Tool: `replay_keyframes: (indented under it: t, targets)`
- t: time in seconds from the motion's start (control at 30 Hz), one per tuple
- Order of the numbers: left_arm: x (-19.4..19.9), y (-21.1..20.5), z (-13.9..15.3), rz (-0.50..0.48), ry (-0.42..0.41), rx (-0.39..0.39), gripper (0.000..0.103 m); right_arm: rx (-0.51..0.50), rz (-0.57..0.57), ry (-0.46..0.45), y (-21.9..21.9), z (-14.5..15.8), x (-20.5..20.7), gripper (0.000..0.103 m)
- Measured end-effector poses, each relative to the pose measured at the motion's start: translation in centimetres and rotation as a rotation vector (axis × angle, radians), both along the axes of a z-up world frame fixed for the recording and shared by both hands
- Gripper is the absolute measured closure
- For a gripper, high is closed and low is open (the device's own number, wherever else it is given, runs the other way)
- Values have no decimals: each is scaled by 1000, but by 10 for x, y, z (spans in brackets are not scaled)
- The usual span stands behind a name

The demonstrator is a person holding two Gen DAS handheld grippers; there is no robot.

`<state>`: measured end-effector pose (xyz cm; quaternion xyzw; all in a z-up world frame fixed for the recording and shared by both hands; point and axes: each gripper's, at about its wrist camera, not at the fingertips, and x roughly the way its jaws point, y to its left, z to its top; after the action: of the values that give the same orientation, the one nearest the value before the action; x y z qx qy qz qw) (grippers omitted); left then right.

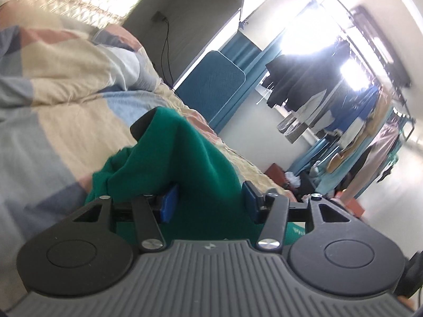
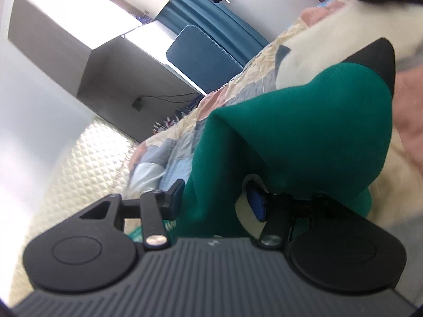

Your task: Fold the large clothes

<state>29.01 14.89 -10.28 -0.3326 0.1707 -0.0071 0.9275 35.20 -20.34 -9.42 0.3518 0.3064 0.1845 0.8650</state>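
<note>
Draping between both grippers, green garment (image 1: 190, 158) over quilt (image 1: 66, 100); left gripper (image 1: 208, 198) and right gripper (image 2: 216, 198) jaws apart, grip unclear.

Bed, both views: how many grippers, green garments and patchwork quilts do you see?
Grippers: 2 (left gripper, right gripper)
Green garment: 1
Patchwork quilt: 1
Total: 4

No readable text, numbers or brand names in either view. Small pale emblem on the grey ribbed housing (image 1: 208, 245) of each tool, too tiny to read. Pale print on the green knit garment's (image 1: 185, 158) hem, blurred, illegible.
</note>
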Motion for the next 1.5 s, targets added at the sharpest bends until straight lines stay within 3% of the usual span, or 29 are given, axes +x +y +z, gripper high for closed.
replay_keyframes:
  t: [0.23, 0.4, 0.57, 0.77, 1.0, 1.23, 1.37, 1.5]
  targets:
    - [80, 7, -24, -17, 79, 102, 44, -168, 72, -18, 21, -12, 61, 48]
    - [130, 16, -55, -32, 155, 145, 43, -200, 119, -25, 29, -35, 104, 47]
    - [157, 25, -74, -52, 195, 126, 44, -266, 154, -45, 38, -53, 131, 47]
    - [170, 21, -87, -63, 214, 158, 44, -360, 168, -70, 50, -76, 145, 45]
    - [145, 24, -73, -62, 148, 124, 43, -315, 130, -62, 41, -64, 134, 45]
    - [69, 28, -44, -36, 78, 73, 37, -278, 47, -28, 13, -32, 80, 41]
    - [36, 28, -43, -4, 137, -4, 36, -269, -31, 38, -3, -23, 42, 40]
    - [16, 30, -61, -1, 229, -116, 35, -143, -114, 157, -23, -26, 18, 40]
